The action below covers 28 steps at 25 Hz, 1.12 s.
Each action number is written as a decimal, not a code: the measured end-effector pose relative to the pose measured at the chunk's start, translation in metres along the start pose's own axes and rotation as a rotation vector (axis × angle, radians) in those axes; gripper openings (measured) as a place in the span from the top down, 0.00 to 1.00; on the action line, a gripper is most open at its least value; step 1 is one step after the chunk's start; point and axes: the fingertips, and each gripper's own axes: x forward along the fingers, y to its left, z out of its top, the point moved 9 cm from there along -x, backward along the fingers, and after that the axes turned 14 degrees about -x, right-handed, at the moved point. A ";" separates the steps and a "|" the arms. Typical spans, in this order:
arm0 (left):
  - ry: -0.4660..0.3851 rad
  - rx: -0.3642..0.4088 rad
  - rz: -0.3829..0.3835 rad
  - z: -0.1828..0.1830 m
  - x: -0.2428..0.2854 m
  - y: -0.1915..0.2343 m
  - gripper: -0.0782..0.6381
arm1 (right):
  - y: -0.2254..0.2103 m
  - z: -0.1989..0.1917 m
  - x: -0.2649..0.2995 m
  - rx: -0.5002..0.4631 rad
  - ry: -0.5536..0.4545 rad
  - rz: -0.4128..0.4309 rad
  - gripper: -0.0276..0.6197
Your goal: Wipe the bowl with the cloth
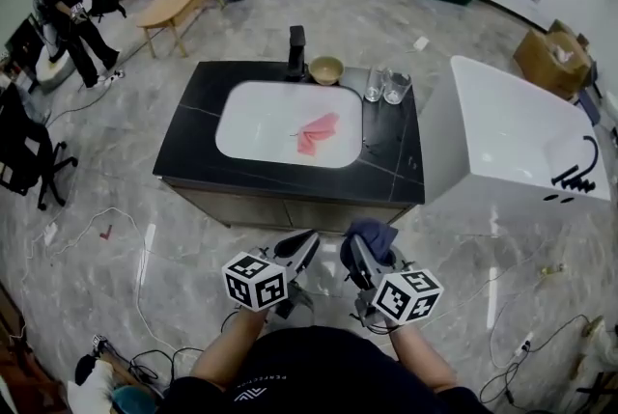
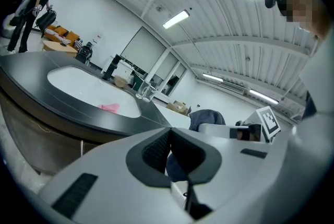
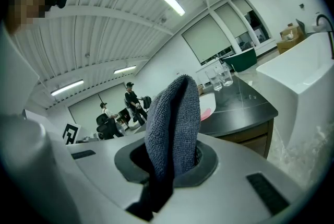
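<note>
- We stand a short way back from a black counter [image 1: 386, 166] with a white sink [image 1: 253, 127] sunk into its middle. Both grippers are held low in front of us, near our body and well apart from the counter's near edge.
- The left gripper [image 1: 307, 244] is clenched with nothing in it. In the left gripper view its dark pads meet, and only the floor and the other gripper show past them.
- The right gripper [image 1: 360, 253] is grasping a grey-blue cloth [image 3: 175, 118], folded so that a rounded hump stands up out of the jaws. We judge this fold is kept proud of the pads so that it can rub a surface.
- The bowl [image 1: 326, 69], tan and round, sits at the counter's far edge, just beside the black tap [image 1: 295, 53] on its right. Nothing is touching it.
- Two clear glasses [image 1: 384, 86] stand near the far right corner, close to the bowl's right.
- A pink rag [image 1: 317, 132] lies inside the sink, toward its right side.
- We judge the wiping has not begun. The empty left gripper looks free to steady or lift the bowl while the right brings the cloth.
- Reaching the bowl means crossing the whole sink, where the air is unobstructed. The tap and the glasses crowd the bowl on both sides, so there is little sideways room there.
- A tall white tub [image 1: 512, 132] stands just beside the counter's right edge. Loose cables [image 1: 116, 234] trail on the floor to our left.
</note>
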 end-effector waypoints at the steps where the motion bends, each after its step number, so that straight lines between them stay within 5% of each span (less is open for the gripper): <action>1: 0.003 0.004 -0.003 0.008 0.003 0.005 0.89 | -0.003 0.004 0.008 0.002 -0.004 -0.005 0.86; 15: 0.090 0.098 -0.019 0.091 0.035 0.070 0.89 | -0.022 0.047 0.099 0.013 -0.012 -0.062 0.86; 28: 0.143 0.094 -0.167 0.131 0.062 0.099 0.89 | -0.025 0.065 0.139 0.004 0.020 -0.112 0.86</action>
